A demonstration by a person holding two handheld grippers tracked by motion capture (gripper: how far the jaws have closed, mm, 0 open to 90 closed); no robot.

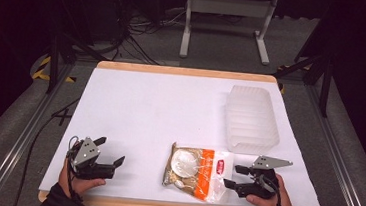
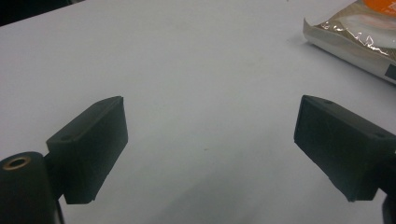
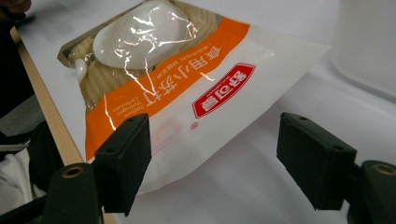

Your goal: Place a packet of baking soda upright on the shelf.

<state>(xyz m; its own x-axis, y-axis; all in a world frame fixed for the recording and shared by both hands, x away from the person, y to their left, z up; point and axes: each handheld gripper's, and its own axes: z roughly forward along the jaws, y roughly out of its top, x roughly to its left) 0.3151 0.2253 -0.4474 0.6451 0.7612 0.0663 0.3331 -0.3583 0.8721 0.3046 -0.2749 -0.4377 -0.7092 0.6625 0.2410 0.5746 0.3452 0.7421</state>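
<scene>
- High view: the food packet lies flat near the front edge of the white counter, between the two hands, so either one can reach it with a short move. The right hand-held gripper sits just beside the packet's right end with its jaws apart and nothing between them, which reads as lining up for a grasp on that clear sealed end. The left hand-held gripper rests well apart from the packet on bare counter, jaws spread and empty, seemingly waiting. A translucent plastic tub stands behind and to the right of the packet, near the right hand, a likely destination.
- Left gripper view: the two black jaws stand wide open over plain counter; the packet shows at the upper right corner, far from the jaws, so this hand is not engaged with it.
- Right gripper view: the packet lies just ahead of the open jaws, its white and orange end pointing toward them and partly crossing in front of the left jaw. I cannot tell whether that jaw touches the film. The tub rises at the upper right.
</scene>
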